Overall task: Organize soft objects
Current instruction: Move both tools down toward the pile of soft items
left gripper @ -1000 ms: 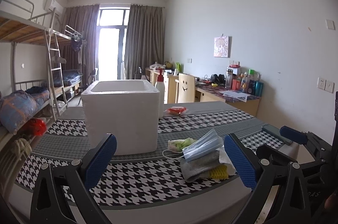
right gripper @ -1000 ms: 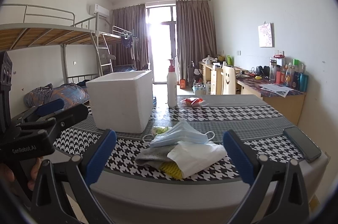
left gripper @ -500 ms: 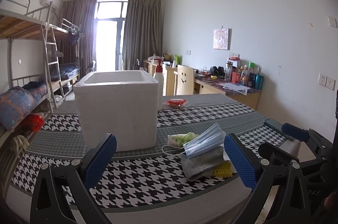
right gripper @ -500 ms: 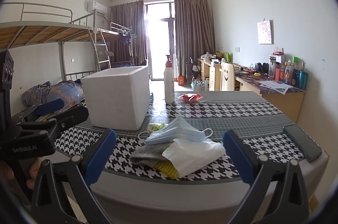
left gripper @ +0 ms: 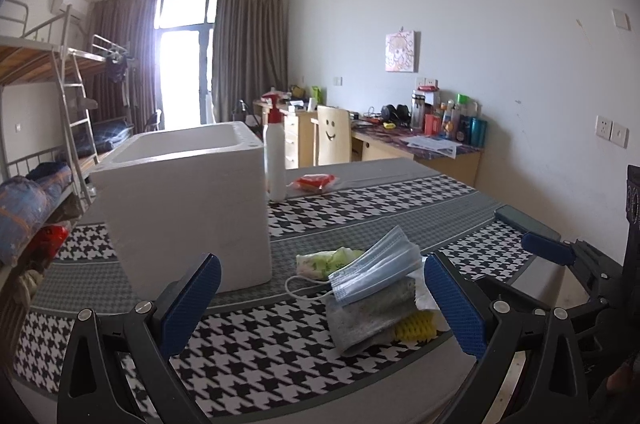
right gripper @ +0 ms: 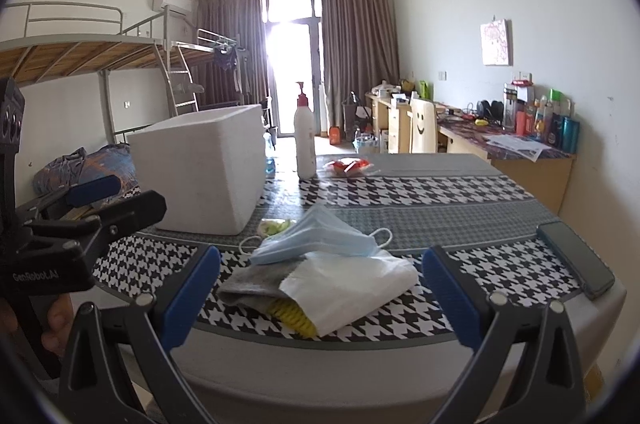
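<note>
Both claws, left claw (left gripper: 322, 298) and right claw (right gripper: 320, 290), are hanging wide and empty before a pile (right gripper: 320, 272) of mask, cloths and tissue lying on the tabletop (right gripper: 440, 192) beside the foam box (left gripper: 184, 200), so sorting seems not yet begun.

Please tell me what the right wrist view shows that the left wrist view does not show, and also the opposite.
Only the right wrist view shows the white cloth spread wide at the front of the pile, and both ear loops of the blue face mask.

Only the left wrist view looks into the open top of the white foam box, though its bottom stays hidden.

Both views share the box, the mask, the grey cloth, the yellow item underneath, the pump bottle, the phone and two open grippers, left and right.
</note>
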